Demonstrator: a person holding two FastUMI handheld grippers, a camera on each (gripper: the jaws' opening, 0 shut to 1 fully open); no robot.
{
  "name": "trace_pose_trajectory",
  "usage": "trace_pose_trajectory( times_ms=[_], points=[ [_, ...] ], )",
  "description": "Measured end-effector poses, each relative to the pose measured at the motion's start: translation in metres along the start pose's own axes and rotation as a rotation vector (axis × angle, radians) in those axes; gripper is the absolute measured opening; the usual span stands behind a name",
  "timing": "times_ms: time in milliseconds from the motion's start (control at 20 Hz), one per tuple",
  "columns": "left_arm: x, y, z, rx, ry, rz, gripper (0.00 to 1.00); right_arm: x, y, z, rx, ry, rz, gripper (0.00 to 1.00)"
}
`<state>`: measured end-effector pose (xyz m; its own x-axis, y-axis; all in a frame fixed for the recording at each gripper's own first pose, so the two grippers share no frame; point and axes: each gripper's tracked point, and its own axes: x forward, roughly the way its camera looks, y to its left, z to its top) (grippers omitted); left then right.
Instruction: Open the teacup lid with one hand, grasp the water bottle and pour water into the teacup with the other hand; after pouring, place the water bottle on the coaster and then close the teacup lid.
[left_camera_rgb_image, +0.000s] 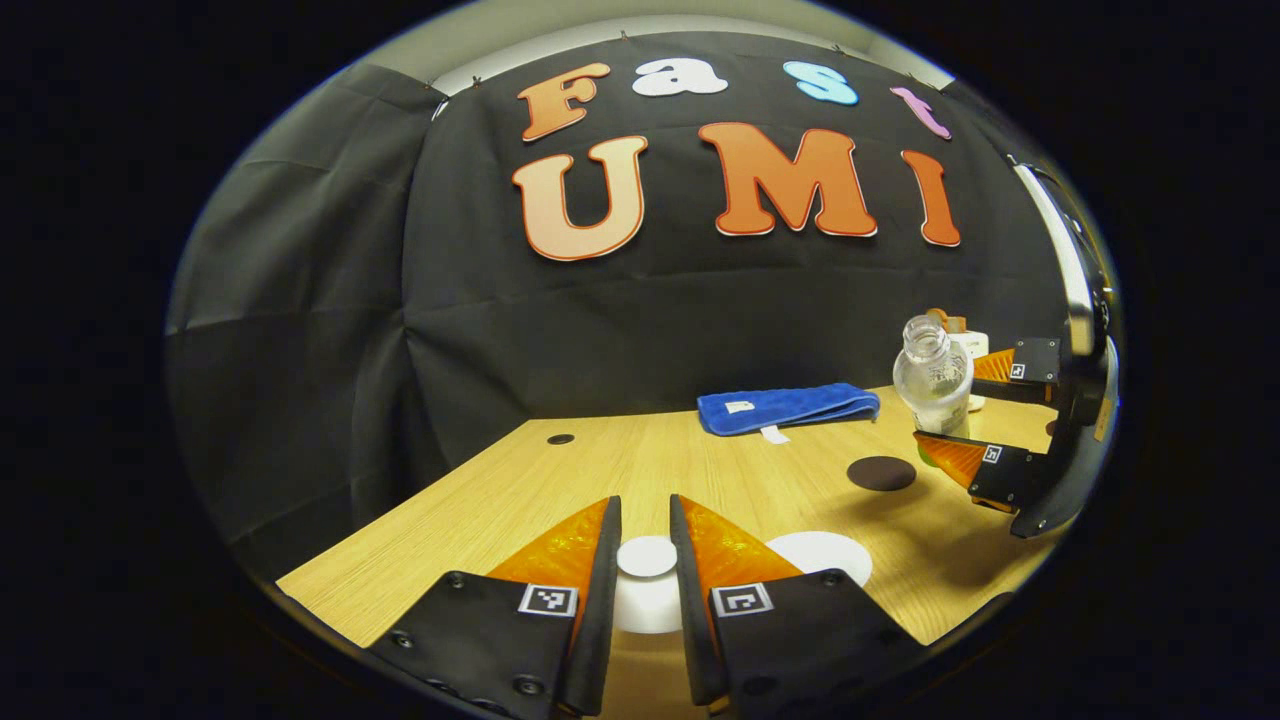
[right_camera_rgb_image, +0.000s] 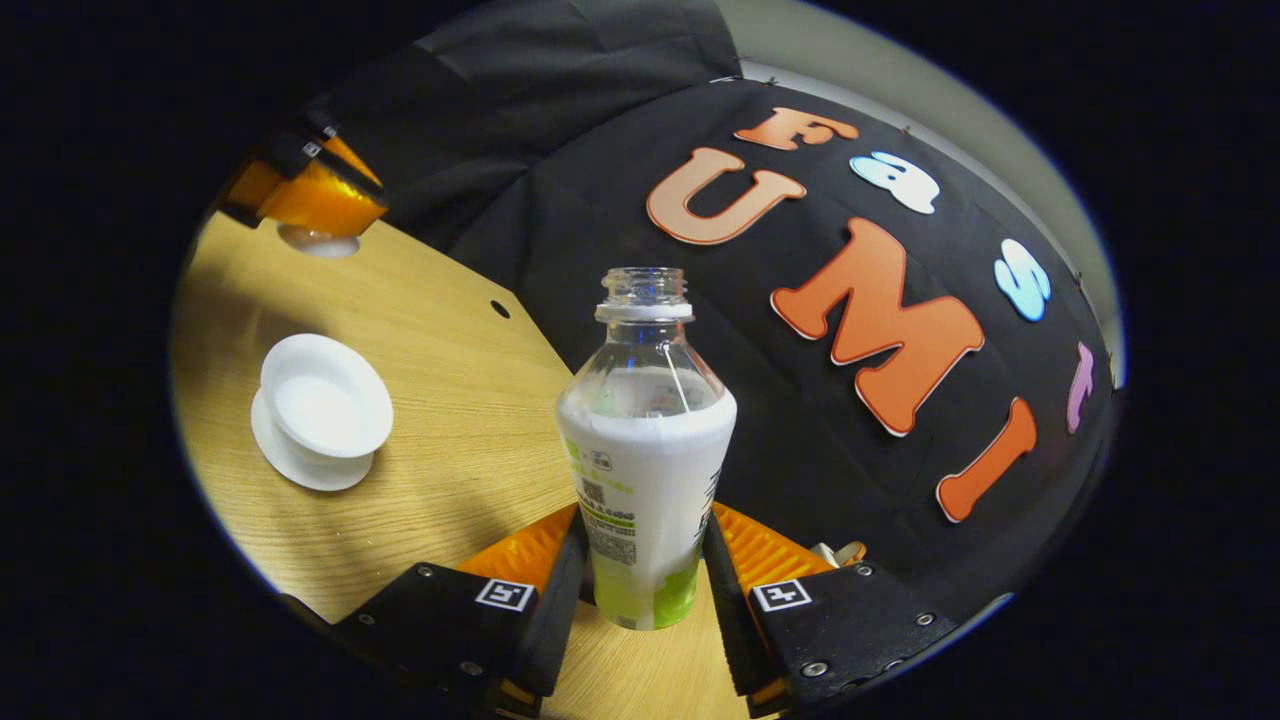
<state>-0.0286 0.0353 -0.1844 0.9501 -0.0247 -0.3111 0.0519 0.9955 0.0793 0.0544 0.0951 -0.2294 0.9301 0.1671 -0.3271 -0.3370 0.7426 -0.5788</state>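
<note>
Right gripper view: right claw clamps uncapped bottle; left claw pinches lid. Risk: tilt spills short of teacup.

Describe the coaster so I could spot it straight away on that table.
Start at the wooden table and find the folded blue towel near the back wall. Just in front of it, toward the clear water bottle, lies the coaster. It is a flat, dark round disc with nothing on it, unlike the white teacup.
</note>
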Motion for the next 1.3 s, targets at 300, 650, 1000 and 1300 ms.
trace_pose_trajectory(
  times_ms=[300, 650, 1000, 1300],
  points=[
    [0.006, -0.034, 0.018, 0.015, -0.028, -0.056, 0.35, 0.027, -0.038, 0.001, 0.286, -0.001, -0.029, 0.65],
    [0.004, -0.059, 0.042, 0.015, -0.075, -0.098, 0.35, 0.071, -0.047, -0.012, 0.585, 0.031, -0.029, 0.64],
    [0.008, -0.060, 0.043, 0.005, -0.075, -0.099, 0.35, 0.107, -0.030, -0.047, 0.740, 0.139, -0.002, 0.64],
    [0.016, -0.057, 0.027, -0.012, -0.035, -0.095, 0.35, 0.113, -0.005, -0.062, 0.790, 0.206, 0.056, 0.62]
  ],
)
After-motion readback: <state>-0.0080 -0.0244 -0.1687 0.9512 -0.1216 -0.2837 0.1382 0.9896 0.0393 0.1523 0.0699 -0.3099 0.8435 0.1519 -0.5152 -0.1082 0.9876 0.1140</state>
